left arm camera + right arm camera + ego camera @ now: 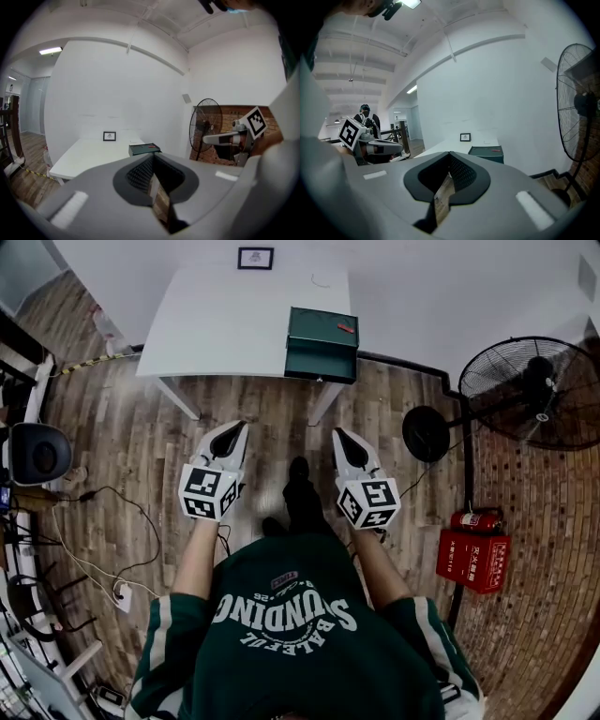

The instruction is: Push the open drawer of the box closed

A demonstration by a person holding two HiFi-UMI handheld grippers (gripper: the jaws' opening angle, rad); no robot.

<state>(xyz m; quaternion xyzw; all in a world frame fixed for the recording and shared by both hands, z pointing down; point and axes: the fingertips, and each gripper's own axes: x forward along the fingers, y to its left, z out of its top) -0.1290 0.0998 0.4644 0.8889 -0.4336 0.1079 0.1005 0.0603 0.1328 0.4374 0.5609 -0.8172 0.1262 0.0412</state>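
Hanging side by side, left gripper (239, 426) and right gripper (337, 432) are clenching empty. Green box (322, 343) is sitting well ahead of both.

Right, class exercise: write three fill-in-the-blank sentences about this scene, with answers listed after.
1. The dark green rectangular box stands on a rectangular table coloured ____.
2. The small object on the box's top is coloured ____.
3. The black round pedestal fan stands on the person's ____ side.
Answers: white; red; right.
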